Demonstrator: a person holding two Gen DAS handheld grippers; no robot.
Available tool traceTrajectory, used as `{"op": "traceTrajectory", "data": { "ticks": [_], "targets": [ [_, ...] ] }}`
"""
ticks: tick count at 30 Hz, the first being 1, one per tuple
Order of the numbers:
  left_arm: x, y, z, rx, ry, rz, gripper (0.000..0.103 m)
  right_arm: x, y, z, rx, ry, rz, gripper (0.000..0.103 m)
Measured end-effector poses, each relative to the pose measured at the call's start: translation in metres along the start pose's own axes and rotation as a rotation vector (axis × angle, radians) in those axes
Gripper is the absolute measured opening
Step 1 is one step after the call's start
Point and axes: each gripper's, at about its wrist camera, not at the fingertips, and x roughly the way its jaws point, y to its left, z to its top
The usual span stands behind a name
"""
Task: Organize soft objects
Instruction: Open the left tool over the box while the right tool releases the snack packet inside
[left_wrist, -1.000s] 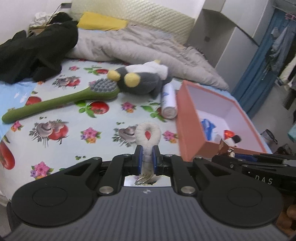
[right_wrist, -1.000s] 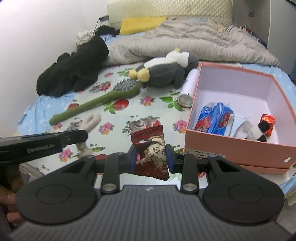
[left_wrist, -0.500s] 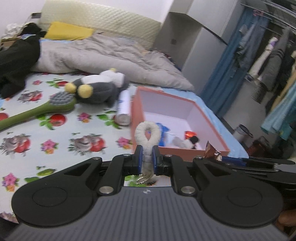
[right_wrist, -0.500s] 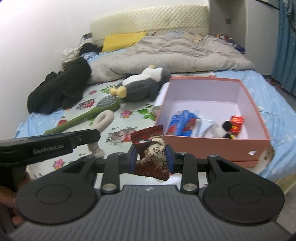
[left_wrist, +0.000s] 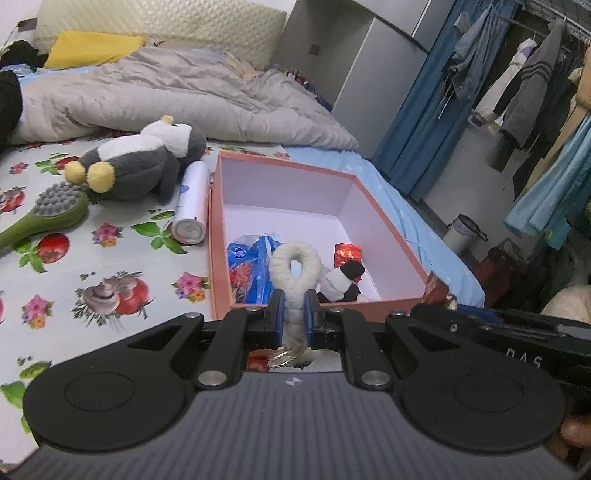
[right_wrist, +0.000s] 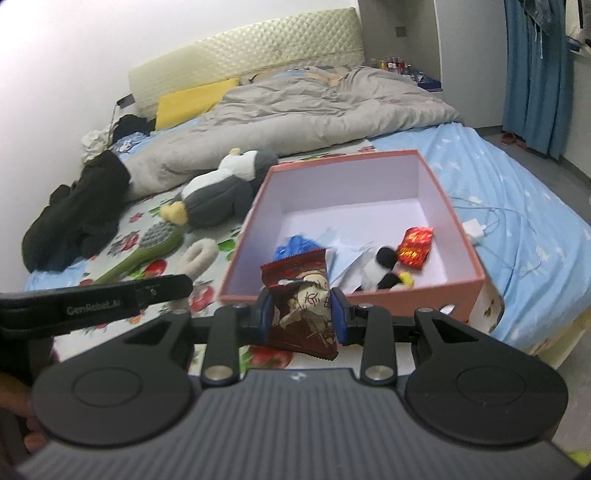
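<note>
Underneath, floral bedsheet (left_wrist: 110, 258), rumpled quilt (left_wrist: 166, 88).

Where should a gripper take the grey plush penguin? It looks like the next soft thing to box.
Judging by its pose, grip the grey plush penguin across its mid-body, coming from above. It lies on its side on the bed sheet, the bottle close on the box side and the green brush by its yellow feet.

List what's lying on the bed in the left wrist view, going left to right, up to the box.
Green brush → grey plush penguin → white spray can → pink box.
</note>
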Motion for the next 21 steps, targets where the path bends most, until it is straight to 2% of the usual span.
{"op": "traceTrajectory", "data": {
  "ticks": [7, 13, 21],
  "targets": [
    [0.061, -0.006, 0.029, -0.002, 0.071, -0.005, 0.014, 0.044, -0.031, 0.028, 0.006, 0.037, -0.007, 0.036],
    [0.114, -0.005, 0.058, -0.021, 0.100, 0.013, 0.014, 0.094, -0.052, 0.051, 0.023, 0.067, -0.007, 0.036],
    [0.192, 0.001, 0.090, -0.006, 0.176, 0.038, 0.014, 0.153, -0.078, 0.069, 0.036, 0.113, -0.025, 0.037]
  ]
}}
